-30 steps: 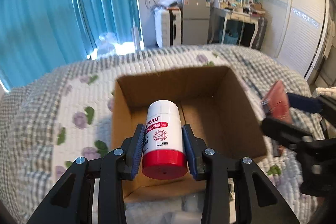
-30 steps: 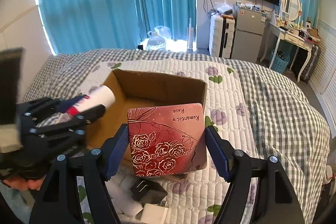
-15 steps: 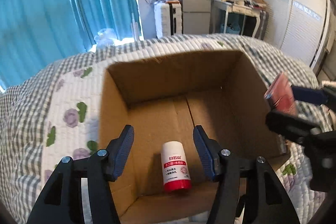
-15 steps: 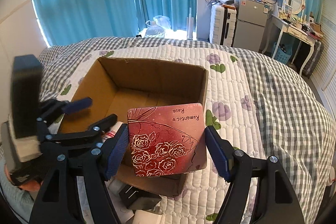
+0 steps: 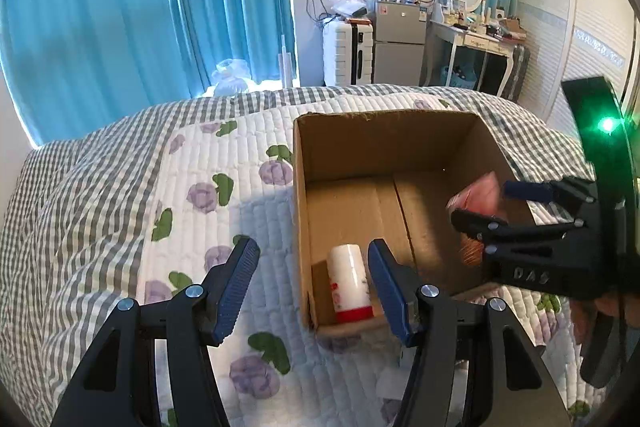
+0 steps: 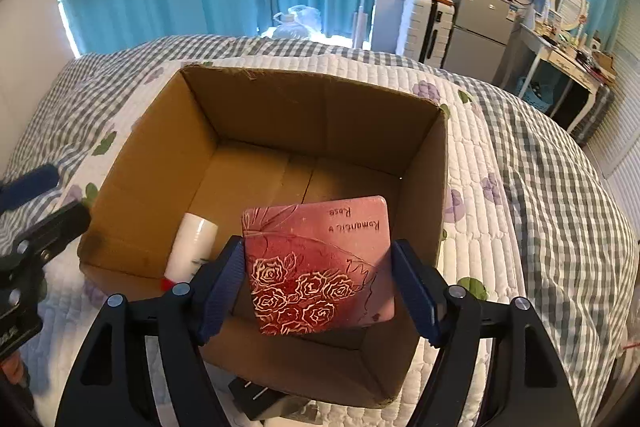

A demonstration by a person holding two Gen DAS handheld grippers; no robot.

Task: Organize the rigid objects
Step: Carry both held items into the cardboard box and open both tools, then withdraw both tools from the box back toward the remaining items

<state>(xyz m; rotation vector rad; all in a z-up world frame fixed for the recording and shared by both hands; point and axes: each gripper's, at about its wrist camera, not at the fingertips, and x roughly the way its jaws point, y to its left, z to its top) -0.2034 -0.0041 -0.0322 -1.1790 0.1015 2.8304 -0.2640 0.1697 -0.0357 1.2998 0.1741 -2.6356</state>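
Observation:
An open cardboard box [image 5: 360, 131] [image 6: 312, 95] stands on the quilted bed. A white bottle with a red cap [image 5: 349, 283] [image 6: 191, 247] lies on its side on the box floor at the near left corner. My left gripper [image 5: 313, 287] is open and empty, above the box's left wall. My right gripper [image 6: 318, 281] is shut on a red rose-patterned box [image 6: 318, 263], tilted over the cardboard box's near right part; it also shows blurred in the left wrist view [image 5: 480, 195].
The bed's flowered white quilt [image 5: 208, 195] and grey check cover [image 6: 540, 155] surround the box. A dark object [image 6: 260, 397] and small white items [image 5: 390, 383] lie by the box's near edge. Blue curtains, a suitcase, fridge and dresser stand behind.
My left gripper has pulled back and to the left from the bottle lying in the box. My right gripper has moved forward and down, bringing the rose box over the cardboard box.

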